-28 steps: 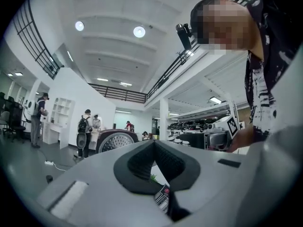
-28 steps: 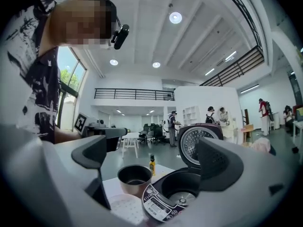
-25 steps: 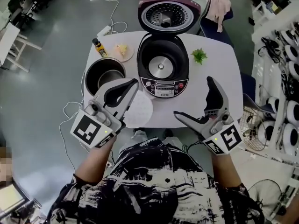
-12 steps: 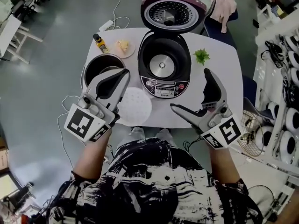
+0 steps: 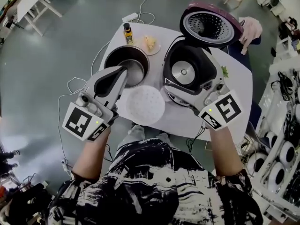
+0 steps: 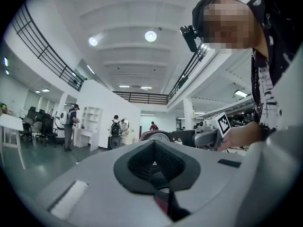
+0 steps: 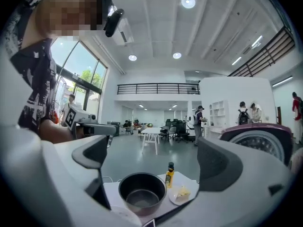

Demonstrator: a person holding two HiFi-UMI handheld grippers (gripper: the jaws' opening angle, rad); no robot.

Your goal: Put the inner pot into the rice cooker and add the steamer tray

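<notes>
The dark metal inner pot [image 5: 133, 60] stands empty on the white table [image 5: 183, 118], left of the open rice cooker [image 5: 187, 71]. The cooker's purple lid [image 5: 211, 26] is tipped back. A white perforated steamer tray [image 5: 145, 104] lies flat in front of the pot. My left gripper [image 5: 123, 71] is shut on nothing, and its tip is over the pot's near rim. My right gripper [image 5: 206, 86] is open over the cooker's front right. In the right gripper view the inner pot [image 7: 142, 193] shows between the spread jaws of the right gripper [image 7: 151, 169]. The left gripper [image 6: 156, 162] points level across the room.
A small yellow bottle [image 5: 127, 32] and a plate of food [image 5: 151, 43] stand behind the pot. A green sprig [image 5: 225, 71] lies right of the cooker. A cable [image 5: 140, 1] trails on the floor behind the table. Shelves of white appliances [image 5: 286, 139] stand at the right.
Both grippers have moved forward over the table: the left one's tip now reaches the pot's rim, the right one now hangs over the cooker's front. The head view has swung and tilted.
</notes>
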